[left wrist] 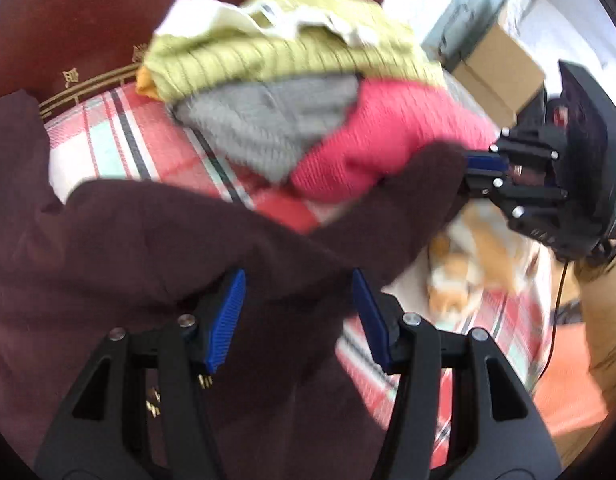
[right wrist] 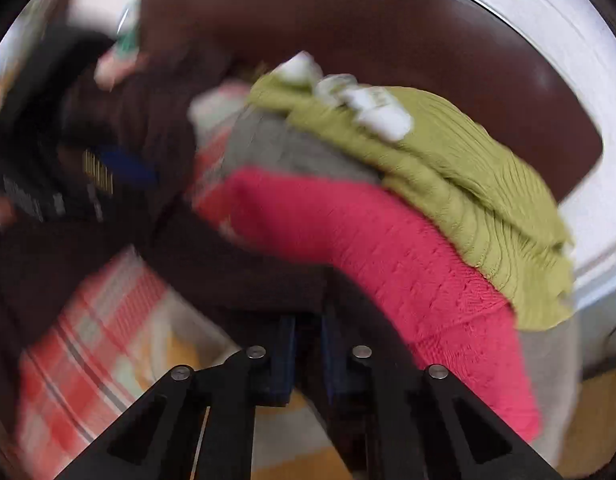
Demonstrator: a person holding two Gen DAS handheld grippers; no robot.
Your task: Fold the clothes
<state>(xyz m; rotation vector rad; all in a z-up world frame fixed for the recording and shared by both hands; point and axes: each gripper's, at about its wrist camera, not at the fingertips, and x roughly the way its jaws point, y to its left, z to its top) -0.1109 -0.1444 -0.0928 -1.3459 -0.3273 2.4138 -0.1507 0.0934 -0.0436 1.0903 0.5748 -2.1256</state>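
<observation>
One dark maroon garment (left wrist: 156, 240) hangs stretched between the two grippers above the plaid-covered bed (left wrist: 120, 148). The right gripper (right wrist: 308, 344) has its blue pads pinched tight on one end of it, while the left gripper (left wrist: 298, 312) stands with jaws spread, the cloth draped between them. Beside it lies a pile of three knits: one green sweater (left wrist: 268, 60) on top, one grey (left wrist: 268, 120), one pink (left wrist: 387, 140), against the dark wooden headboard (left wrist: 68, 20).
</observation>
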